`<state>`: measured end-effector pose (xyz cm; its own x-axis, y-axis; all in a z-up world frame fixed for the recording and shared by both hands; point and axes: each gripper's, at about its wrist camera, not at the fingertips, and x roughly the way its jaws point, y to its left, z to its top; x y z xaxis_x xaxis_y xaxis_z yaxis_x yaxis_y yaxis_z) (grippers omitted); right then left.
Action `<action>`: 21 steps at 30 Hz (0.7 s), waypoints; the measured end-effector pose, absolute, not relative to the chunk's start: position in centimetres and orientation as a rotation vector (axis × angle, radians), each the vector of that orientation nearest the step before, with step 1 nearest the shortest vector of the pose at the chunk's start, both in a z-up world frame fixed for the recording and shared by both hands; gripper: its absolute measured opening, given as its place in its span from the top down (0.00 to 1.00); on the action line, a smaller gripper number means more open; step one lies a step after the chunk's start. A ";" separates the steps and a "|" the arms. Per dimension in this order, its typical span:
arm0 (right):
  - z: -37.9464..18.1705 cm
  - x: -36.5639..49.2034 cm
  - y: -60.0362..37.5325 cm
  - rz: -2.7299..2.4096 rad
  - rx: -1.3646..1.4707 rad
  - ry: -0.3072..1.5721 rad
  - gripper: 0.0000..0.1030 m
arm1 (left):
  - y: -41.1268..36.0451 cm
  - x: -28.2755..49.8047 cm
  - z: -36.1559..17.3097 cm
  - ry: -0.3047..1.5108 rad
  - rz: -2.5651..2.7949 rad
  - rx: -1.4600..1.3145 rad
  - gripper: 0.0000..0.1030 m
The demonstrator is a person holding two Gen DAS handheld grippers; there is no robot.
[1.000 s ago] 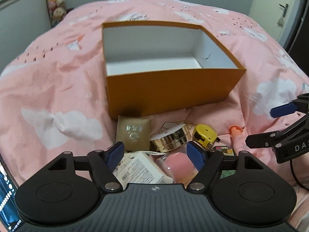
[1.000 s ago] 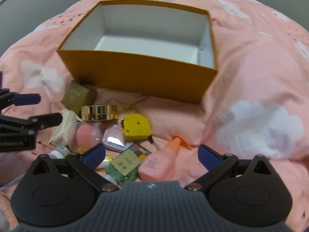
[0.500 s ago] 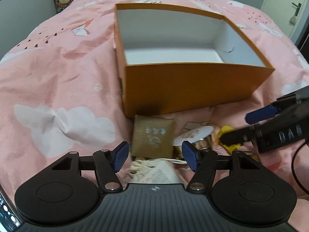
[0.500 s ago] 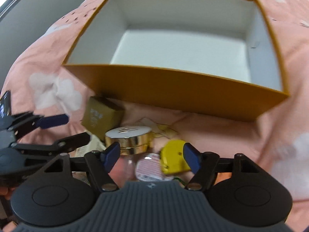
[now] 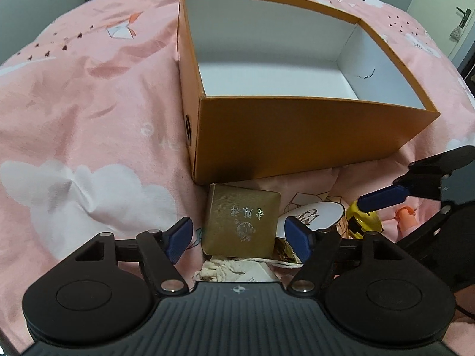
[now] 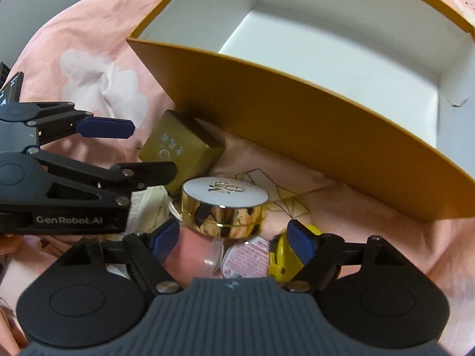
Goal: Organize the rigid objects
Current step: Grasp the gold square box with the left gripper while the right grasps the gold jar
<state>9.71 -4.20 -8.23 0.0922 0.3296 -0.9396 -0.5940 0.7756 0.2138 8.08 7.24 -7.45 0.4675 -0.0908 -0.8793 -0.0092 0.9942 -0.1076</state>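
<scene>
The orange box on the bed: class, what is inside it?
Nothing shows inside the orange box: only its white floor and walls. The strip of floor just behind its near wall is hidden in both views.

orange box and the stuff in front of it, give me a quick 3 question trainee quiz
1. True or false: the orange box already holds an item.
2. Which item lies between the left claw fingers? A) small gold box B) yellow tape measure C) orange-capped bottle
3. Fill in: the round gold jar has a ____ lid.

Key: 1 false, its white inside is bare. 2 A, with the pads apart from it. 3 white.
</scene>
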 end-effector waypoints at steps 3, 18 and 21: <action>-9.0 10.0 -3.5 0.691 -0.267 1.319 0.23 | 7.3 8.6 -7.9 1.093 -0.052 -0.125 0.19; -10.9 11.1 -1.7 0.758 -0.288 1.349 0.16 | 7.1 10.4 -10.5 1.124 0.008 -0.164 0.22; -11.4 11.4 -1.5 0.755 -0.270 1.371 0.19 | 7.3 10.4 -10.7 1.116 0.009 -0.171 0.24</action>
<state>11.45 -1.50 -11.43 0.0121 0.3259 -0.9453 -0.6246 0.7407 0.2474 10.39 7.27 -10.72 0.4402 -0.0784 -0.8944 -0.0929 0.9868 -0.1323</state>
